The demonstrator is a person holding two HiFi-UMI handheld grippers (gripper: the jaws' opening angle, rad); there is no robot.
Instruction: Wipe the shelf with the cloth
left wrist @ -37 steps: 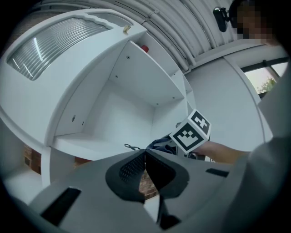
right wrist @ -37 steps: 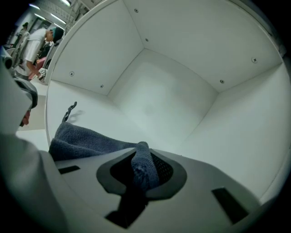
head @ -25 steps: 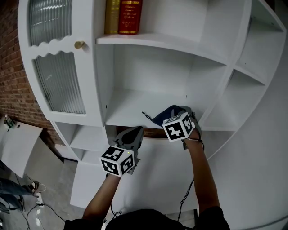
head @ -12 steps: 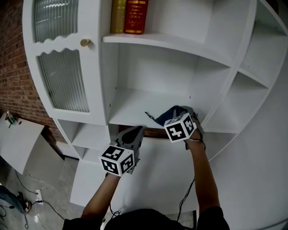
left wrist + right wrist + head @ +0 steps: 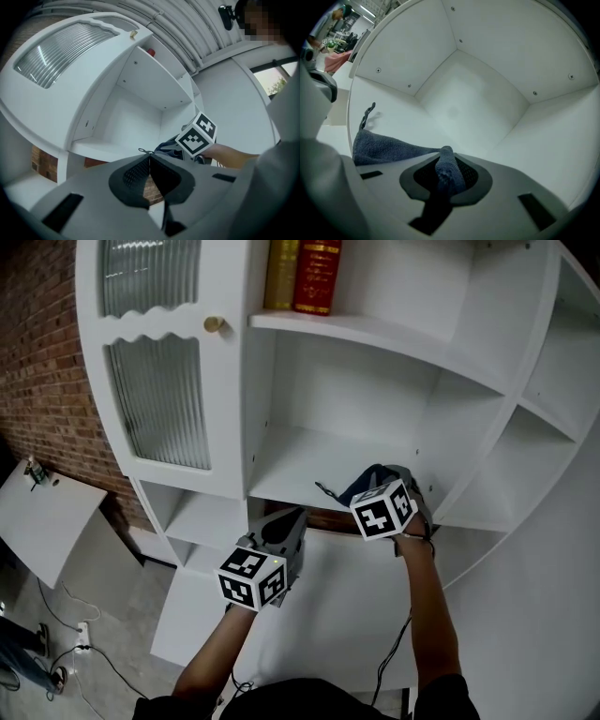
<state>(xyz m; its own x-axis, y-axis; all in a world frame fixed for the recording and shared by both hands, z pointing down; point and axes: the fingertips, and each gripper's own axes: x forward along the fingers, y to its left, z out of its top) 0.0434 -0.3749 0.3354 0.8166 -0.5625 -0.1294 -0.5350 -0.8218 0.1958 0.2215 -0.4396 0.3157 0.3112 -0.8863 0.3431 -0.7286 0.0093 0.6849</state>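
Cloth (image 5: 379,146), dark blue, stays pinched in the right gripper (image 5: 446,165) at the front right of the white shelf (image 5: 300,460), as before. The left gripper (image 5: 149,161) still hangs below the shelf edge, jaws together, empty. A ribbed-glass door (image 5: 155,399) stands left, brick wall (image 5: 47,381) beyond.

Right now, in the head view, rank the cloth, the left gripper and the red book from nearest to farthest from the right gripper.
1. Cloth, clamped in the right gripper.
2. Left gripper, to its lower left.
3. Red book, on the upper shelf, up and left.
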